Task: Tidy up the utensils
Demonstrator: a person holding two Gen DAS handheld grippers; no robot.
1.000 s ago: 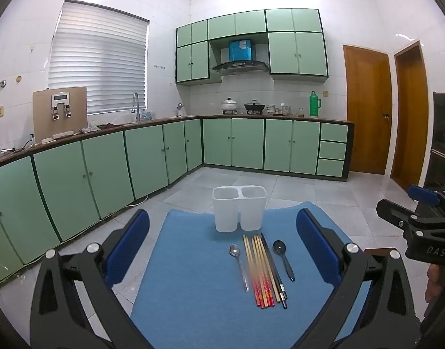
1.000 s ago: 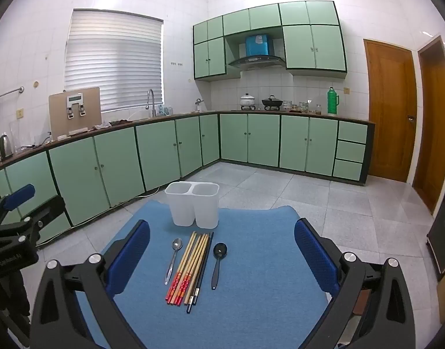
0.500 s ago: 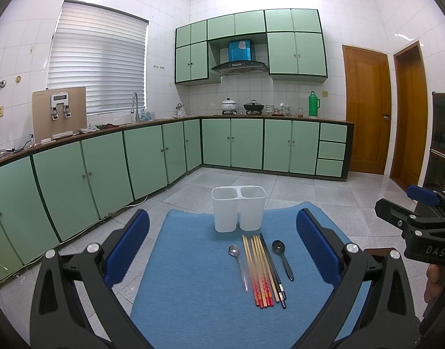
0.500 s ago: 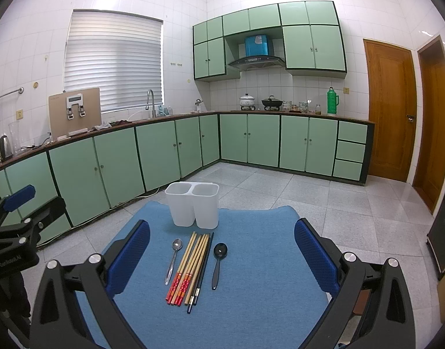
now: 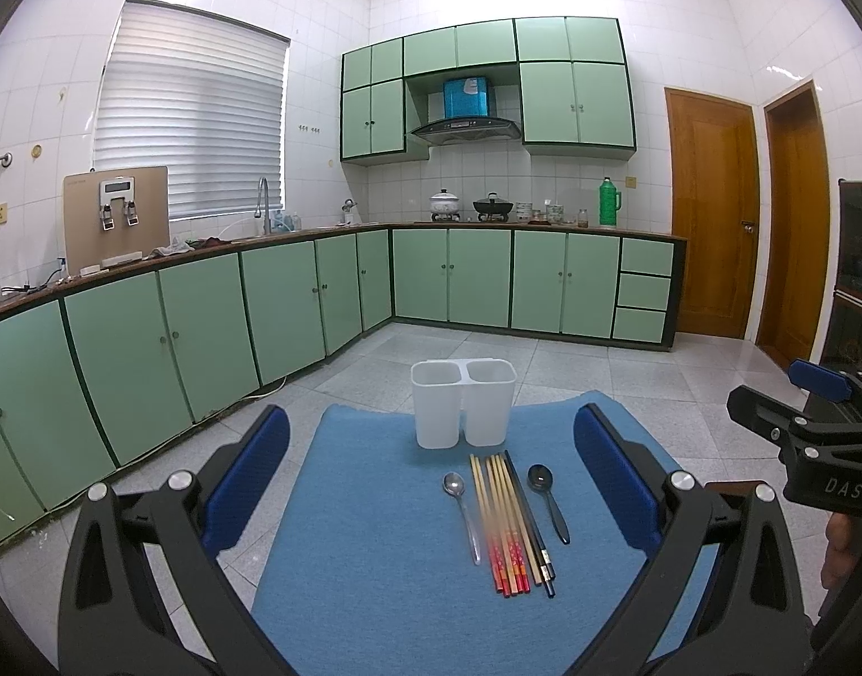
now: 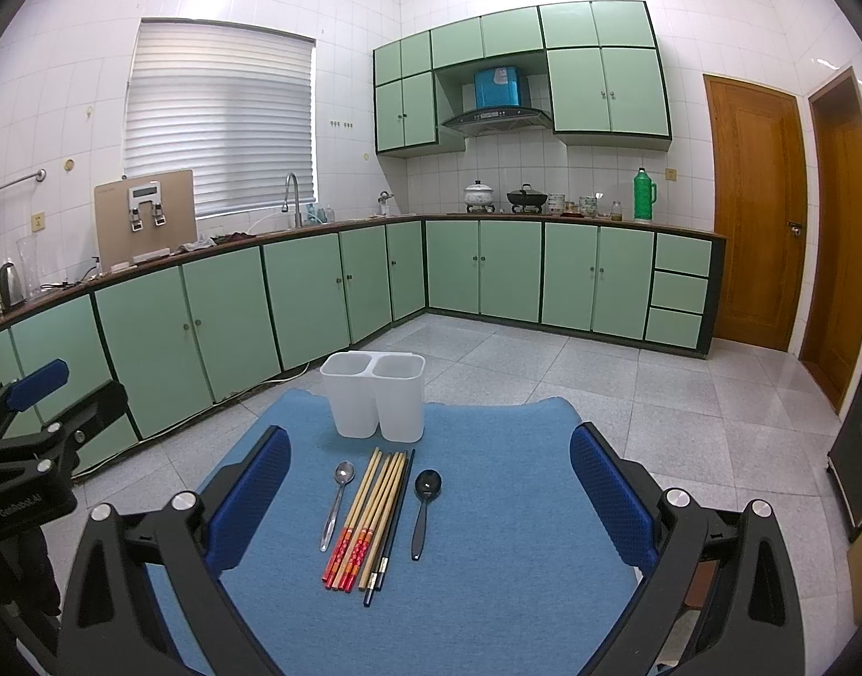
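A white two-compartment holder (image 5: pixel 463 403) (image 6: pixel 374 397) stands empty at the far end of a blue mat (image 5: pixel 374 563) (image 6: pixel 487 591). In front of it lie a silver spoon (image 5: pixel 462 507) (image 6: pixel 336 501), a bundle of several chopsticks (image 5: pixel 507 524) (image 6: pixel 369 518) and a black spoon (image 5: pixel 546 498) (image 6: pixel 423 507), all side by side. My left gripper (image 5: pixel 431 484) hovers open above the mat's near half, nothing between its blue pads. My right gripper (image 6: pixel 431 496) is likewise open and empty. Each gripper shows at the other view's edge: the right gripper (image 5: pixel 813 445) and the left gripper (image 6: pixel 31 450).
The mat covers a small table standing on a grey tiled floor (image 6: pixel 628 388). Green base cabinets (image 5: pixel 205 338) run along the left and back walls under a countertop with a sink, pots and a green thermos (image 5: pixel 609 201). Wooden doors (image 5: pixel 712 214) stand at the right.
Both grippers have barely shifted; the view rose very slightly. The utensils and the holder stay where they were.
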